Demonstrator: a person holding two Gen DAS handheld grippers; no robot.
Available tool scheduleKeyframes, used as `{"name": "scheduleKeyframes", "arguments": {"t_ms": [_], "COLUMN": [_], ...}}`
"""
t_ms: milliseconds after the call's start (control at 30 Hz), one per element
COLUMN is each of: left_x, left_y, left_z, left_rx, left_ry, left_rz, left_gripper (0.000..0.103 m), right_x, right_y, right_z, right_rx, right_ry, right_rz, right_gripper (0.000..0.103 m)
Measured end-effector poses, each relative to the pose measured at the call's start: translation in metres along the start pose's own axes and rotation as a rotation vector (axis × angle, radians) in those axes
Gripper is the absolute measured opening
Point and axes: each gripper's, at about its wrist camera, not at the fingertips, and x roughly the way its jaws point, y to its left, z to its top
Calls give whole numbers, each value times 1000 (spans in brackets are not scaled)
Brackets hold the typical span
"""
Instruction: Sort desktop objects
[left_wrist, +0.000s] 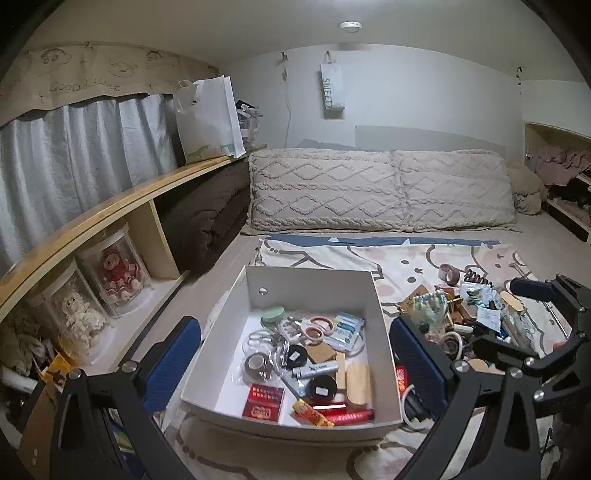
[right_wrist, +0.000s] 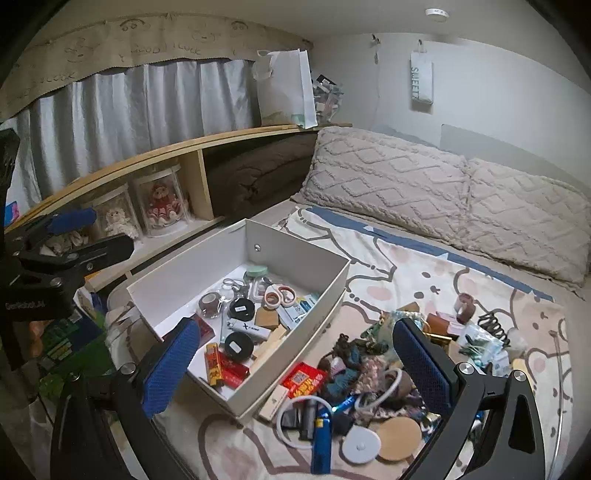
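Clutter on the patterned bed sheet (right_wrist: 424, 266) falls into two groups: a white box (left_wrist: 314, 284) already holding small items, and a loose pile (right_wrist: 369, 365) to its right.

In the left wrist view, the box sits at lower centre, between the spread blue pads of the left gripper (left_wrist: 295, 365), whose fingers are released and grip nothing. The box's long axis runs away from the camera toward the pillows (left_wrist: 380, 188). Inside, a red tube (left_wrist: 347, 418) lies crosswise near the front wall, beside a red card (left_wrist: 263, 401) and a tape roll (left_wrist: 256, 363).

In the right wrist view, the right gripper (right_wrist: 295, 365) hangs over the pile, fingers wide apart and empty. The box lies at centre left, angled toward the upper right; its near corner and a red packet (right_wrist: 304, 380) fall between the pads. A blue lighter (right_wrist: 321, 443) at bottom centre points upward, next to a cork disc (right_wrist: 399, 437).

The left gripper shows at the left edge of this view, level and aimed rightward.
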Motion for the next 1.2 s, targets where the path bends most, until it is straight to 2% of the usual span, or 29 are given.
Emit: {"name": "scheduleKeyframes", "arguments": {"t_ms": [333, 667, 1000, 1200], "left_x": [-37, -59, -84, -93], "left_y": [-7, -13, -14, -18], "left_z": [-24, -49, -61, -71], "left_rx": [-29, -62, -112, -98], "left_ry": [-24, -10, -22, -22], "left_rz": [12, 25, 32, 54], "left_gripper": [103, 103, 103, 103], "right_x": [-33, -64, -93, -104], "right_y": [-5, -10, -10, -8], "right_z": [-17, -37, -56, -65], "right_rx": [-2, -1, 18, 29], "right_ry": [-23, -59, -86, -96], "right_rz": [-28, -67, -85, -94], "right_gripper": [103, 103, 103, 103]}}
